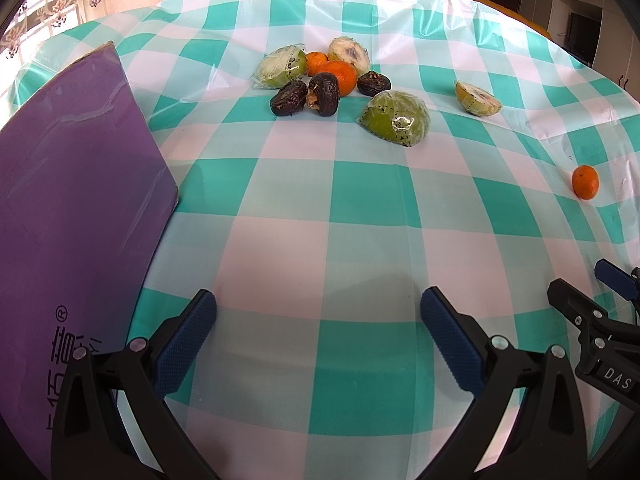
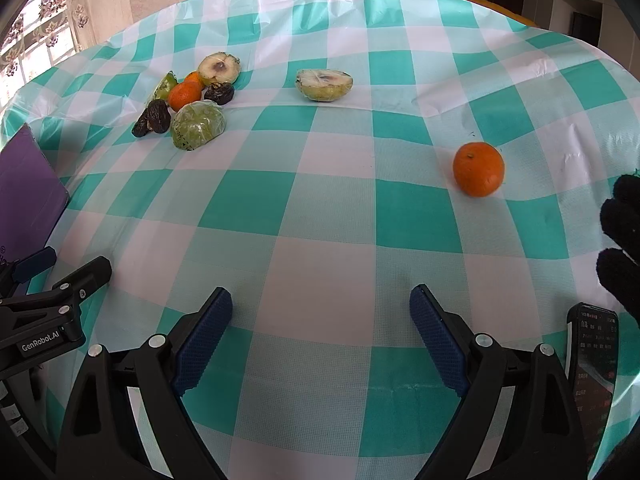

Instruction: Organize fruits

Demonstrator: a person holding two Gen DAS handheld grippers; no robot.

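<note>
A cluster of fruit lies at the far side of the checked tablecloth (image 1: 320, 208): plastic-wrapped green halves (image 1: 394, 118) (image 1: 280, 67), two oranges (image 1: 340, 76), several dark wrinkled fruits (image 1: 324, 94) and a cut half (image 1: 347, 53). Another cut half (image 1: 478, 98) (image 2: 324, 84) lies apart to the right. A lone orange (image 1: 585, 182) (image 2: 478, 169) sits further right and nearer. My left gripper (image 1: 318, 330) stands open over bare cloth. My right gripper (image 2: 320, 328) is also open with nothing between its fingers, the lone orange ahead to its right.
A purple board (image 1: 76, 200) (image 2: 28, 184) lies on the table's left. A phone (image 2: 594, 376) rests at the near right edge, with a black-gloved hand (image 2: 622, 252) above it. Curtains and a wall stand beyond the table.
</note>
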